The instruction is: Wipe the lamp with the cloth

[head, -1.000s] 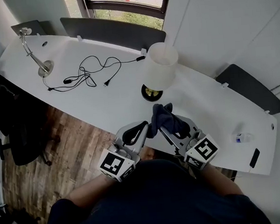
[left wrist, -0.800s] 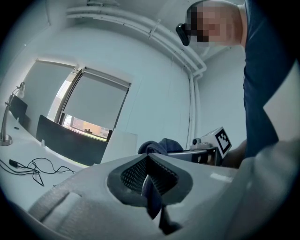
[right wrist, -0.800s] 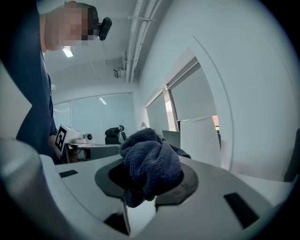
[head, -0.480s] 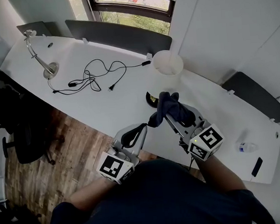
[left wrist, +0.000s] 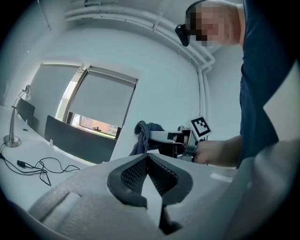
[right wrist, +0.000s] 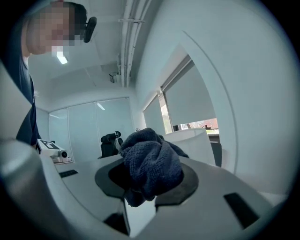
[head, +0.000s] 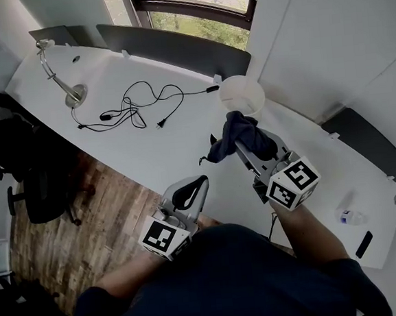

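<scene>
At the far edge of the curved white desk [head: 163,150], below the window, the table lamp with a white cylindrical shade [head: 242,93] is seen upright. The crumpled dark blue terry cloth [head: 236,135] is held up just in front of the shade's lower rim; actual contact with the shade cannot be confirmed from any view.

- right gripper [head: 245,143]: jaws clamped on the cloth. In the right gripper view the cloth is bunched between the dark pads and spills over them, with the white shade visible right behind it.
- left gripper [head: 190,189]: held lower and nearer the body, at the near edge of the desk, well apart from the lamp. In the left gripper view its ribbed pads are seen meeting at the tips, with nothing between them.

Also noted on the desk: a tangled black power cable [head: 138,104] to the left of the lamp, a silver gooseneck desk lamp [head: 77,96] at the far left end, and a small clear bottle [head: 346,216] near the right end. A black office chair [head: 39,192] is seen on the wooden floor at the left
</scene>
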